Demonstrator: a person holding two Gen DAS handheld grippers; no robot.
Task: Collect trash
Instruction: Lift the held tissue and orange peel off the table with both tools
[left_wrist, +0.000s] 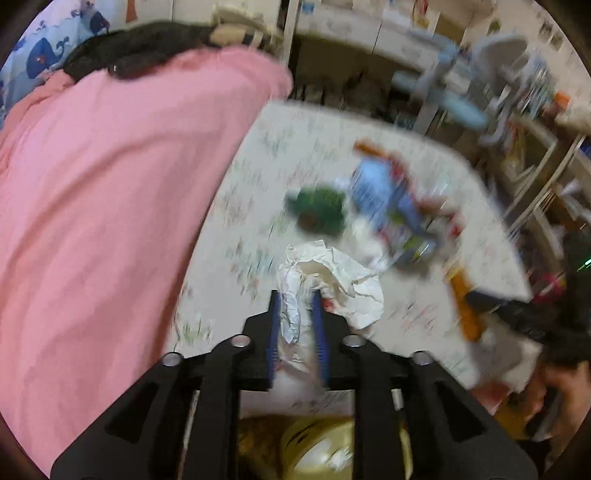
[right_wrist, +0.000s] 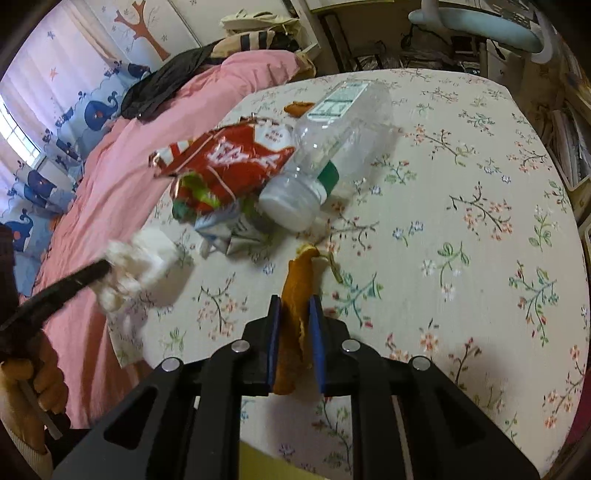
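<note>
My left gripper (left_wrist: 295, 299) is shut on a crumpled white paper (left_wrist: 332, 273), held just above the floral sheet (left_wrist: 258, 166). In the right wrist view the same white paper (right_wrist: 140, 258) shows at the left, at the tips of that gripper's black fingers (right_wrist: 74, 282). My right gripper (right_wrist: 295, 301) is shut on a strip of orange peel (right_wrist: 295, 277) that sticks out past the pads. Beyond it lie a clear plastic bottle (right_wrist: 332, 147), a red snack wrapper (right_wrist: 229, 162) and a crumpled blue-white wrapper (right_wrist: 236, 229). The left wrist view is blurred.
A pink blanket (right_wrist: 184, 96) covers the left side of the bed, with dark clothing (right_wrist: 162, 85) on it. A small orange scrap (right_wrist: 297, 108) lies behind the bottle. A yellow container (left_wrist: 317, 446) sits below the left gripper. Shelves (right_wrist: 569, 140) stand at the right.
</note>
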